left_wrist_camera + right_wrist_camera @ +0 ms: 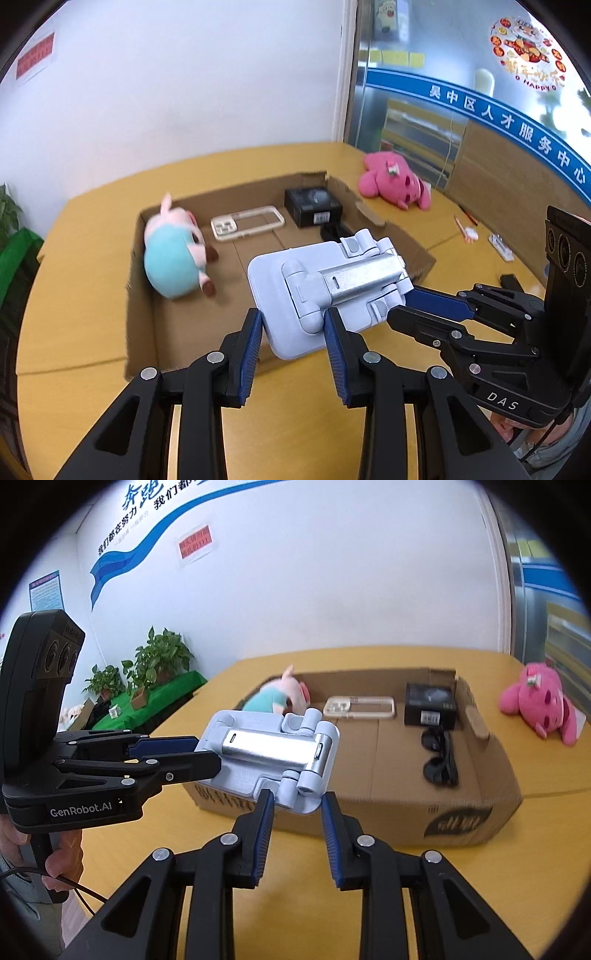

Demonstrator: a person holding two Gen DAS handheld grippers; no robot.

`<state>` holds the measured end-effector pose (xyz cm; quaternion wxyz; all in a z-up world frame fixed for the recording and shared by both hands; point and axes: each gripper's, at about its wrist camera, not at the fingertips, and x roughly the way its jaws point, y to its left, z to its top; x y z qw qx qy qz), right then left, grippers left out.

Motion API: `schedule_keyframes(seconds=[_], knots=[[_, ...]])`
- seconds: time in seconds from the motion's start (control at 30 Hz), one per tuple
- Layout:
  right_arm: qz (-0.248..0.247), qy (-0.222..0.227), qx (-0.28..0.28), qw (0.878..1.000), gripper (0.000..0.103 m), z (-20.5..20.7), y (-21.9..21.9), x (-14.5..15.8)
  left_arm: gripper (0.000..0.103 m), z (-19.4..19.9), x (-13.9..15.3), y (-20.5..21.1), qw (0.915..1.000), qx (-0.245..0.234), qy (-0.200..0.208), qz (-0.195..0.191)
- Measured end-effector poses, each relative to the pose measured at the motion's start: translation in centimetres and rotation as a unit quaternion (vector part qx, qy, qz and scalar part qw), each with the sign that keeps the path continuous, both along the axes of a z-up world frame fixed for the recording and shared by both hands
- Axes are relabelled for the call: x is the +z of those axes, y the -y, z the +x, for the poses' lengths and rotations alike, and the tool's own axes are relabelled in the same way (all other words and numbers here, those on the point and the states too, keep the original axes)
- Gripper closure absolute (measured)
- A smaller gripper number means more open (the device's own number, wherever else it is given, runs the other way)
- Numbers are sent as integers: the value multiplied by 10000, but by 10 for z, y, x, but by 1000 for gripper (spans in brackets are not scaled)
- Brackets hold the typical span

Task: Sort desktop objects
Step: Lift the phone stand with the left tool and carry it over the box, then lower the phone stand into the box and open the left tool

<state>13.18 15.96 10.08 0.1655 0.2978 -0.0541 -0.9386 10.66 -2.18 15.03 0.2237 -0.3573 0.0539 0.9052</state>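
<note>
1. My left gripper (pixel 293 326), nearest the left wrist camera, has its blue pads (pixel 255 332) closed on the near edge of the stand (pixel 325 291), a pale blue folding phone stand with a silver hinge bar.
2. My right gripper (pixel 295 805) takes the same stand (pixel 271 753) from the other side; its pads (pixel 266 805) sit on either side of the hinge end, and I cannot tell whether they press it.
3. The stand hangs clear of the table (pixel 74 387), above the near wall of the box (pixel 480 805), an open cardboard tray.
4. Inside the box lie a pig plush (pixel 173 247) at the left, a clear phone case (pixel 247 223) in the middle, a black carton (pixel 312 206) at the far right corner, and sunglasses (pixel 439 757) just in front of that carton.
5. Outside the box, on the far right of the table, lies a pink plush (pixel 395 182).
6. Beyond the table, potted plants (pixel 155 664) stand on a green cloth by the white wall.
</note>
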Motion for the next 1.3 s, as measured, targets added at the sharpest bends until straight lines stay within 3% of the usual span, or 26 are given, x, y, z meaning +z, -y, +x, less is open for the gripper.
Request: schedule_keyframes(seconds=[0.27, 0.5, 0.9, 1.17, 1.3], knots=[[63, -326, 109, 9994, 78, -33, 16, 34, 67, -26, 29, 19, 9992, 145, -361, -7], [24, -51, 291, 9996, 78, -65, 35, 20, 68, -52, 9, 43, 9994, 323, -66, 71], [-140, 1130, 425, 9926, 78, -129, 52, -58, 68, -113, -71, 61, 9924, 563, 1092, 75], [-187, 2390, 623, 9688, 78, -173, 61, -102, 68, -136, -112, 64, 9787, 813, 1874, -193], [-69, 2918, 760, 9534, 78, -183, 70, -120, 68, -139, -123, 57, 9734, 875, 2028, -605]])
